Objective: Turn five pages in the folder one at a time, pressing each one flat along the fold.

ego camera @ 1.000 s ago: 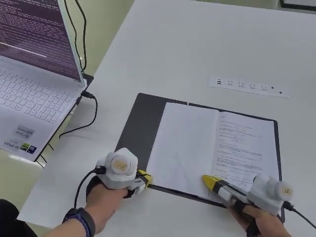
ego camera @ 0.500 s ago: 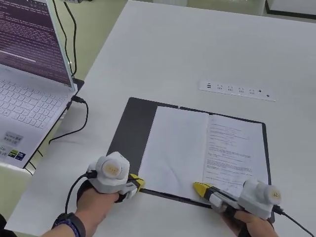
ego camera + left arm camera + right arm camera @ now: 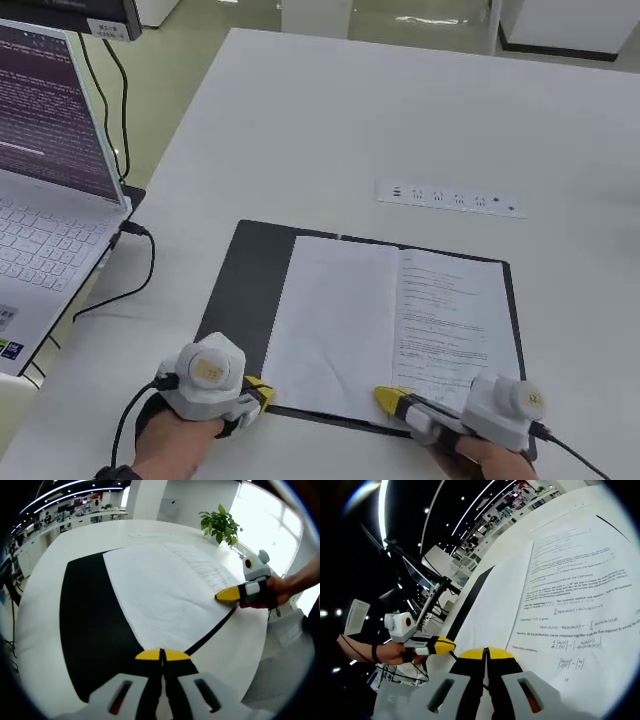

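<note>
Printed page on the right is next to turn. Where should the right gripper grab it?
Probably its free outer edge near the bottom corner, coming from the right: the printed page lies flat, bound at the fold, so only that side can lift.

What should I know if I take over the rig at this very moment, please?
Left gripper: fingers shut, empty, at the near edge of the folder, by its black cover.
Right gripper: fingers shut, tip at the near edge of the printed page, close to the fold.
The folder lies open on the table; a turned sheet lies on the left, blank side up.
Done: at least that one turn; the count cannot be read here.
Left: press along the fold, then turn on to five.
</note>
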The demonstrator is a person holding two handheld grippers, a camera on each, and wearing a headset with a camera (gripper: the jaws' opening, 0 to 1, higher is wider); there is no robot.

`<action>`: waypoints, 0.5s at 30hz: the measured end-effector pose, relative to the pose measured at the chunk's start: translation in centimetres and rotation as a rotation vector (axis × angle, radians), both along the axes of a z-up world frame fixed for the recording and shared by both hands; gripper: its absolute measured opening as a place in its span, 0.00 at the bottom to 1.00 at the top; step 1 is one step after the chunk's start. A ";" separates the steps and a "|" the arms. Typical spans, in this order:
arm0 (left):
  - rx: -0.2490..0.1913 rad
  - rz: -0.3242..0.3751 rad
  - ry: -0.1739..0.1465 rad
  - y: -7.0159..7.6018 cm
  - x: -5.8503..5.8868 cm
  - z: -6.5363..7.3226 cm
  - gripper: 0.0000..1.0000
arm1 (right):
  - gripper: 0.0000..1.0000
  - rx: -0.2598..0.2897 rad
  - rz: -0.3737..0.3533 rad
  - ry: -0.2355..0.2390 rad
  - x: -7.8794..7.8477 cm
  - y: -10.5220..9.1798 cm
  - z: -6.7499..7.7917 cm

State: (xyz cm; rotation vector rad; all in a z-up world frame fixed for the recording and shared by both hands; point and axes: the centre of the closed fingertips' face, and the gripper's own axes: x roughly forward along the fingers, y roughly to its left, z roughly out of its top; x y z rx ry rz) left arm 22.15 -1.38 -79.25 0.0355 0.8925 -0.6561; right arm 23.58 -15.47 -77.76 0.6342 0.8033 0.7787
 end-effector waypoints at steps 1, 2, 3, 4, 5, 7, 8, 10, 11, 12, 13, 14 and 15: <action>0.006 -0.006 0.000 0.0 -0.1 0.0 0.00 | 0.00 0.006 -0.004 0.005 0.0 0.0 0.1; 0.009 -0.007 -0.001 0.1 -0.1 0.1 0.00 | 0.01 0.010 -0.004 0.006 -0.1 0.0 0.2; 0.006 -0.007 -0.003 0.2 -0.1 0.4 0.00 | 0.02 0.014 -0.005 0.009 -0.1 0.1 0.4; 0.004 -0.005 -0.008 0.3 -0.1 0.6 0.00 | 0.04 0.016 -0.004 0.010 -0.2 0.1 0.6; -0.002 0.001 -0.013 0.5 -0.1 0.9 0.00 | 0.06 0.017 -0.001 0.004 -0.3 0.2 0.9; -0.017 0.013 -0.026 0.7 -0.1 1.5 0.02 | 0.08 0.023 0.000 -0.006 -0.2 0.1 1.2; -0.021 0.011 -0.032 0.7 -0.2 1.8 0.02 | 0.09 0.025 0.002 -0.010 -0.3 0.1 1.5; -0.032 0.015 -0.043 0.9 -0.2 2.2 0.05 | 0.10 0.020 -0.006 -0.026 -0.1 -0.1 1.9; -0.035 0.016 -0.047 0.9 -0.3 2.5 0.06 | 0.11 0.019 -0.010 -0.030 -0.1 -0.3 2.1; -0.040 0.019 -0.055 1.0 -0.3 2.8 0.07 | 0.12 0.013 -0.016 -0.040 0.1 -0.5 2.2; -0.044 0.021 -0.061 1.1 -0.3 3.1 0.08 | 0.13 0.004 -0.018 -0.050 0.2 -0.6 2.4; -0.049 0.024 -0.065 1.1 -0.3 3.3 0.09 | 0.14 -0.005 -0.020 -0.060 0.2 -0.8 2.7; -0.055 0.025 -0.068 1.1 -0.3 3.4 0.11 | 0.15 -0.008 -0.020 -0.062 0.2 -0.8 2.7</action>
